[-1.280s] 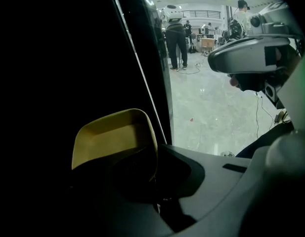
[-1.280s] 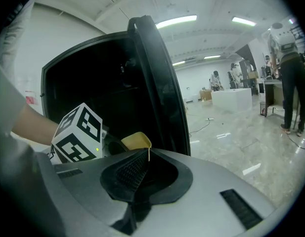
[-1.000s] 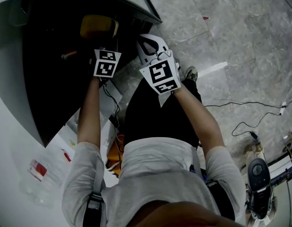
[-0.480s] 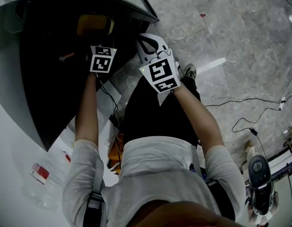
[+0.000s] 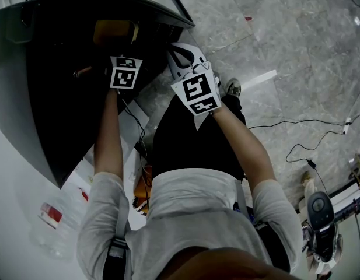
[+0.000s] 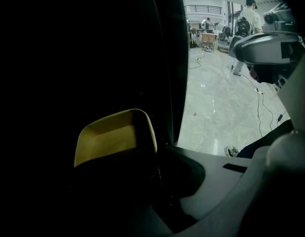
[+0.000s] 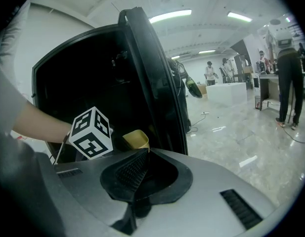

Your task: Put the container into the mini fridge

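Note:
The yellow container [image 5: 114, 31] hangs inside the dark opening of the mini fridge [image 5: 57, 109], with my left gripper [image 5: 117, 50] shut on its near side. In the left gripper view the container [image 6: 115, 135] fills the space just ahead of the jaws, which are lost in shadow. The right gripper [image 5: 182, 54] is shut on nothing and hovers at the edge of the open fridge door [image 5: 174, 7]. From the right gripper view, the ribbed pads [image 7: 130, 169] meet, and the container [image 7: 136, 139] shows beyond the left gripper's marker cube [image 7: 91, 132].
The black fridge door [image 7: 154, 88] stands open right beside both grippers. Cables [image 5: 308, 127] trail over the grey stone floor, and a wheeled device [image 5: 321, 226] stands at the lower right. A white surface with a red-labelled item [image 5: 49, 212] lies at the left. People stand far off [image 7: 289, 83].
The left gripper has moved a little deeper and leftward into the fridge with the container. The right gripper has hardly moved.

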